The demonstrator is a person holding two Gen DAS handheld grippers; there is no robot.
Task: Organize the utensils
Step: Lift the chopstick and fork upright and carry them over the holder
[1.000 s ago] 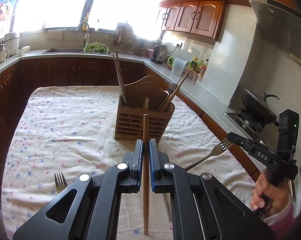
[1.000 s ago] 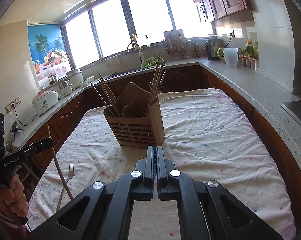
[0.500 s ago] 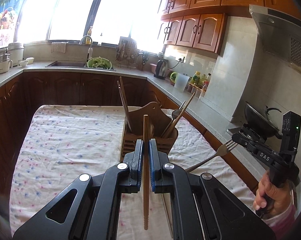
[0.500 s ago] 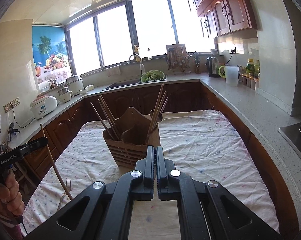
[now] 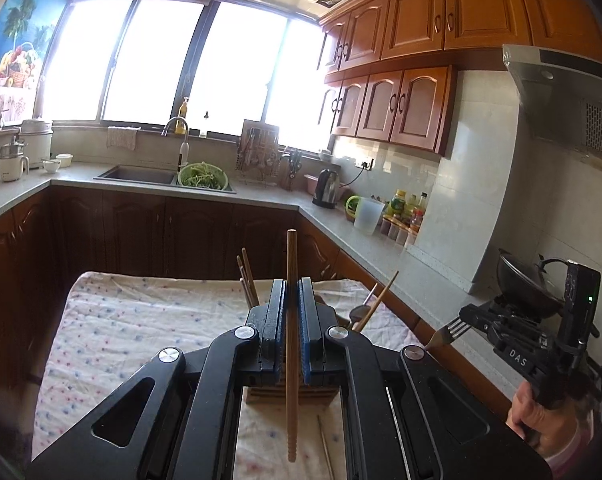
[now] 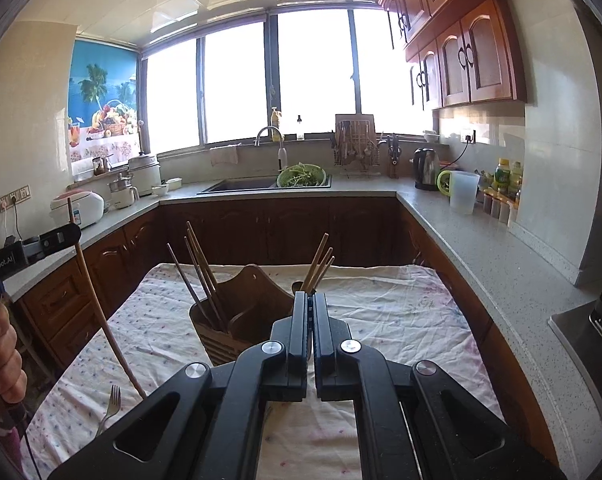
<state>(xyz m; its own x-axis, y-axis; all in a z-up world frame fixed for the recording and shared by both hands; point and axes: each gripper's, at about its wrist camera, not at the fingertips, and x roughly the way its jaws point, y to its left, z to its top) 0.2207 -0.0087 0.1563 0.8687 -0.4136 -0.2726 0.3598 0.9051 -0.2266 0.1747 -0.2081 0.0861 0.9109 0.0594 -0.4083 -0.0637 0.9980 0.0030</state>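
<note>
We hold long brown wooden chopstick (image 5: 291, 344) upright, clenched in left gripper (image 5: 291, 320) fingers above slatted wooden utensil holder (image 6: 237, 320); right gripper (image 6: 311, 320) fingers grasp silver fork (image 5: 447, 331). Floral-clothed table (image 6: 401, 312) open around.

Left black plastic two-finger gripper (image 5: 292, 312): blue ribbed pads (image 5: 304, 332), round silver pivot screws, cut-out arms. Right black plastic gripper (image 6: 311, 320): matching silver screws, dark pads; white "DAS" lettering and a green light on its body. Bare-skinned hand (image 5: 541, 420), pink sleeve cuff.
</note>
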